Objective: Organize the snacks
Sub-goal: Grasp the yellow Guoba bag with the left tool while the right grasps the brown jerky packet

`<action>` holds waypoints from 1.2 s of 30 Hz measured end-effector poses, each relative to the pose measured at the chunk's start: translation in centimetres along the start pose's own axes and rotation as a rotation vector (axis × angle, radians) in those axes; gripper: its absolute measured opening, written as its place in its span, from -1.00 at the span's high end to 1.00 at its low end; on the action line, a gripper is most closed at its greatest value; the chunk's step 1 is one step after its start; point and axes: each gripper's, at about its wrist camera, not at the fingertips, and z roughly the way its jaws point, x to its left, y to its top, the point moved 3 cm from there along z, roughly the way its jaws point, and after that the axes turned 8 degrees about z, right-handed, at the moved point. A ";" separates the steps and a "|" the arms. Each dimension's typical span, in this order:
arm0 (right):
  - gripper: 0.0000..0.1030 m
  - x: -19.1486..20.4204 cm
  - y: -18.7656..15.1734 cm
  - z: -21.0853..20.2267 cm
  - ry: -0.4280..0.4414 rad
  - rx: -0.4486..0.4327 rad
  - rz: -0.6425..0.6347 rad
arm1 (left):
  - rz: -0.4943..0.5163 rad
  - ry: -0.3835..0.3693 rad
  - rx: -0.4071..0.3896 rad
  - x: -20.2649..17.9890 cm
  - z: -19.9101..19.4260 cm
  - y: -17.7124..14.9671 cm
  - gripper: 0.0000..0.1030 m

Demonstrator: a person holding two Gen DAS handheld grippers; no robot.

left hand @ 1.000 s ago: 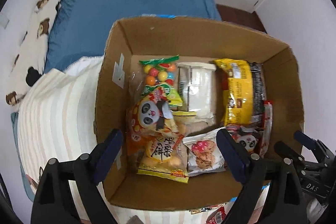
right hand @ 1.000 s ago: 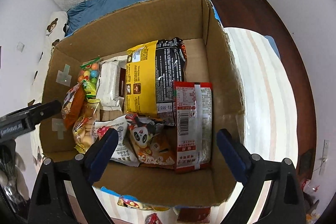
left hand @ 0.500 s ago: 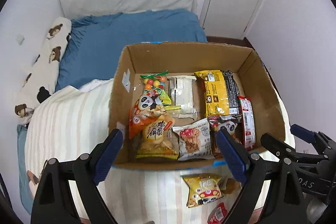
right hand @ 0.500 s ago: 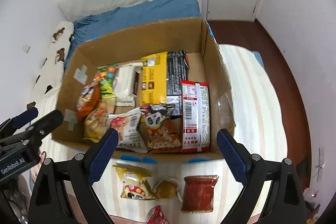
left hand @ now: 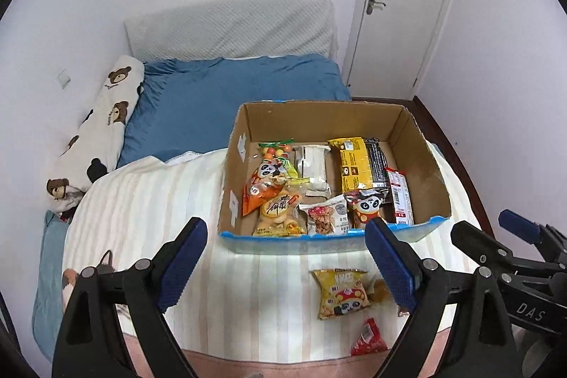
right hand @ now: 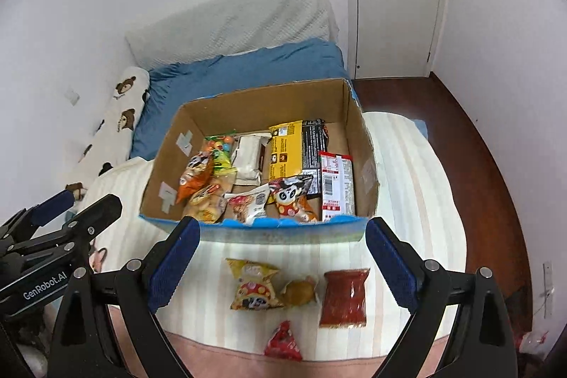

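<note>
Both grippers have drawn back and risen since a second ago: the cardboard box [left hand: 333, 172], which then filled each view, now sits farther off, and loose packets show on the bedspread in front of it.

Box: long axis runs left to right in both views, open top up, blue-edged near wall facing the grippers. Contents: a yellow-and-black packet [right hand: 296, 149] and a red-and-white packet [right hand: 336, 185] lying lengthwise front to back; panda bags, a sweets bag and a white packet crowded at the left.

Loose items, near side of box: yellow panda bag [right hand: 253, 284], long axis front to back; red packet [right hand: 343, 298], upright in view; small brown piece [right hand: 299, 291], possibly a pastry; small red packet [right hand: 283, 340].

Surface: cream striped bedspread [left hand: 149, 201] over a blue sheet [left hand: 219, 94], bear-print pillow [left hand: 102, 126] at left. Room: white walls, white door [left hand: 400, 6], dark wood floor [right hand: 471, 147].

Left gripper [left hand: 285, 266]: jaws wide apart, empty. Right gripper [right hand: 281, 266]: jaws wide apart, empty. Loose packets lie between and just beyond the fingertips; the box is beyond them.
</note>
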 end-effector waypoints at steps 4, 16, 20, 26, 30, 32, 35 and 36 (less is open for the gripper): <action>-0.88 -0.6 -1.3 -1.1 0.030 0.004 0.029 | -0.016 0.005 0.009 0.1 -0.8 -1.5 -0.77; -0.88 -9.6 -7.9 6.1 -0.017 0.209 0.251 | -0.004 -0.061 0.263 -3.5 6.9 -8.6 -0.77; -0.87 -11.8 -10.0 10.4 -0.038 0.287 0.291 | -0.011 -0.098 0.374 -5.5 11.7 -9.7 -0.77; -0.53 -12.0 -11.3 14.7 -0.078 0.345 0.247 | -0.061 -0.183 0.499 -7.3 18.3 -10.0 -0.77; -0.53 -11.8 -11.5 17.1 -0.117 0.378 0.211 | -0.055 -0.208 0.540 -8.6 21.0 -9.6 -0.77; -0.38 -11.9 -11.7 17.7 -0.145 0.379 0.186 | -0.013 -0.178 0.549 -9.2 21.8 -9.8 -0.47; -0.19 -11.8 -11.7 17.7 -0.153 0.369 0.167 | 0.007 -0.172 0.573 -9.4 22.4 -10.6 -0.02; -0.19 -11.9 -11.8 17.6 -0.150 0.368 0.166 | 0.013 -0.165 0.568 -9.3 22.3 -10.8 -0.01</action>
